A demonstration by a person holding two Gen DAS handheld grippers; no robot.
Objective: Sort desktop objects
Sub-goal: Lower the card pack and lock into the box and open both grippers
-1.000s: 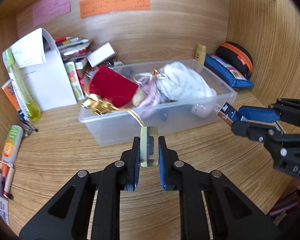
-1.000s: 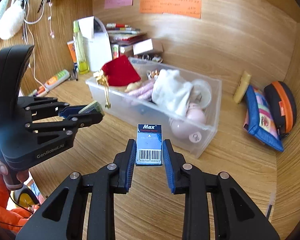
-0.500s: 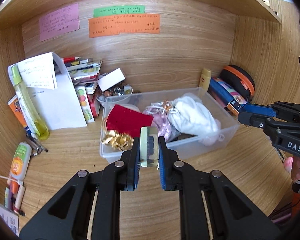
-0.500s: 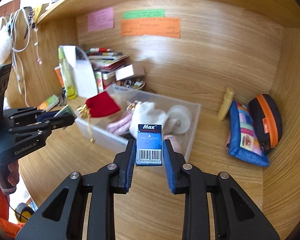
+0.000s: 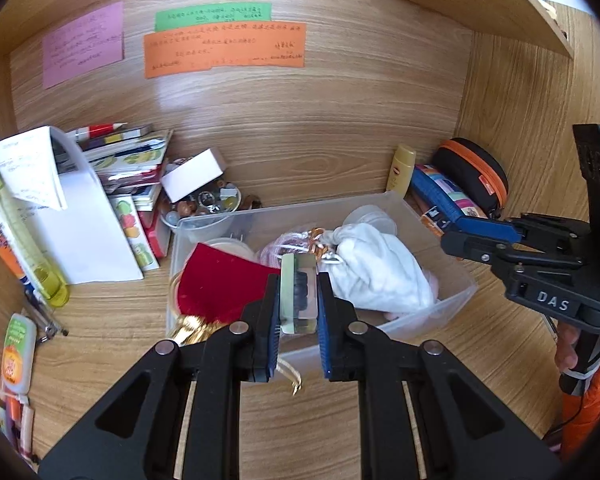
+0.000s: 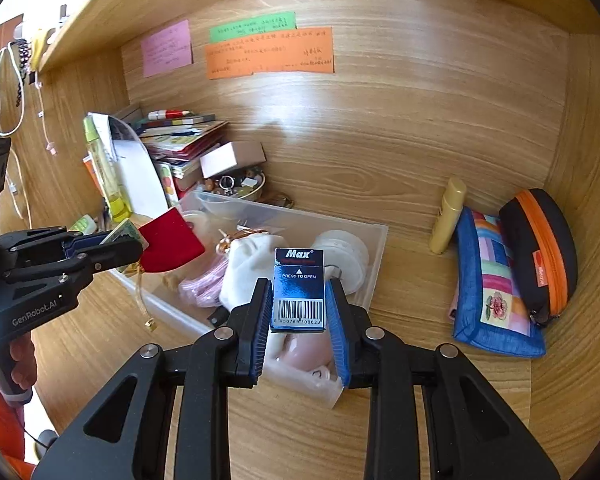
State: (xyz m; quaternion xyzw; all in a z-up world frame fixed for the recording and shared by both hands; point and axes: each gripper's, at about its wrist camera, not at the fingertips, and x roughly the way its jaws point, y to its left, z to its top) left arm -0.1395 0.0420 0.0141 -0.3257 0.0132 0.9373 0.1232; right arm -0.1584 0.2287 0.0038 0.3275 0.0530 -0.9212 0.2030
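Note:
My left gripper (image 5: 298,294) is shut on a small clear block with a dark inset (image 5: 298,292) and holds it above the front of a clear plastic bin (image 5: 456,292). My right gripper (image 6: 299,292) is shut on a blue "Max" staple box (image 6: 299,286) with a barcode, held above the bin's near right corner (image 6: 374,256). The bin holds a red pouch (image 5: 224,288), a white cloth bundle (image 5: 376,268) and a pink item. The right gripper (image 5: 480,236) shows at the right of the left wrist view; the left gripper (image 6: 128,240) shows at the left of the right wrist view.
Stacked books (image 5: 128,160), a white paper bag (image 5: 80,232) and a yellow bottle (image 5: 24,240) stand at the back left. A bowl of trinkets (image 5: 204,204) sits behind the bin. A blue patchwork pouch (image 6: 496,284), a black-orange case (image 6: 540,248) and a tan tube (image 6: 446,216) lie at the right.
Both grippers have risen and pulled back from the bin, still holding their items. The bin now shows from higher up and its contents are more fully in view.

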